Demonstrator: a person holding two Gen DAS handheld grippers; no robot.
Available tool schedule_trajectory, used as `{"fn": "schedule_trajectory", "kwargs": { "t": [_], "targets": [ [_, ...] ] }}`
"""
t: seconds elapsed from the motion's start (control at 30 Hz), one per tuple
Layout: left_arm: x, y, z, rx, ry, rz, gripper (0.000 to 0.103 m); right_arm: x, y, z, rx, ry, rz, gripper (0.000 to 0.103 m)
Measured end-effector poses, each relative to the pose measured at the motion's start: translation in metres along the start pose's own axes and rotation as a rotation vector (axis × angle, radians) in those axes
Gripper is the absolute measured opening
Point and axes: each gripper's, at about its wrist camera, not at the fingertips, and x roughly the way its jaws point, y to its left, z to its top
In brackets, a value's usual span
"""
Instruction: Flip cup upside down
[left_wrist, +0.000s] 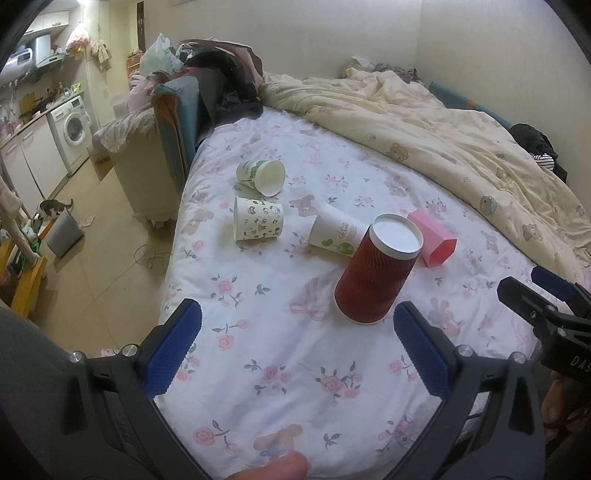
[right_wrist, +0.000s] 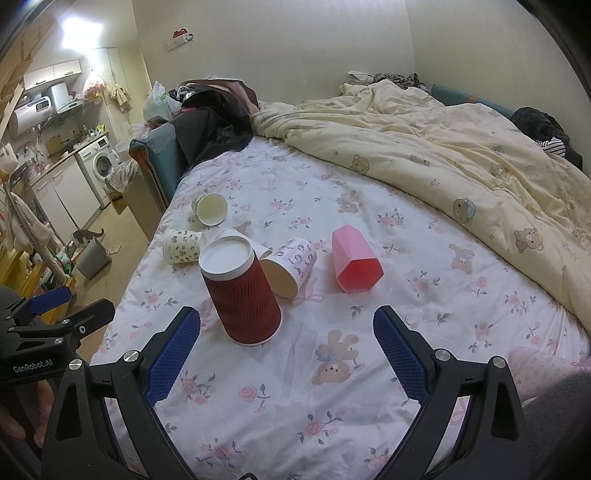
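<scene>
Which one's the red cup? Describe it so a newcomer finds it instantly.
Start at the bed's flowered white sheet, near the edge closest to the cameras. Among the scattered cups, the red cup is the only one standing, upside down with its white base on top. The paper cups and the pink cup lie on their sides.

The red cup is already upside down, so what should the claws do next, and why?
Probably move the right claw toward the pink cup. The red cup already stands mouth down, while the pink cup lies on its side on the bed sheet, nearest that claw. Both claws are open and hold nothing, so either could grasp.
</scene>
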Motion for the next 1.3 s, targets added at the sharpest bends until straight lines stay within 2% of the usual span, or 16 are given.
{"fn": "schedule_trajectory", "kwargs": {
  "t": [1.2,1.3],
  "targets": [
    [-0.0015,-0.0074,0.0015,0.022,-0.006,0.009,0.103,0.0010,-0.0017,-0.0016,0.012,-0.003,-0.005,0.097],
    [-0.0025,-0.0079,0.0001,0.016,-0.013,0.033,0.103,0.0010,0.0011,-0.0021,0.004,-0.001,-0.002,0.097]
  ]
}}
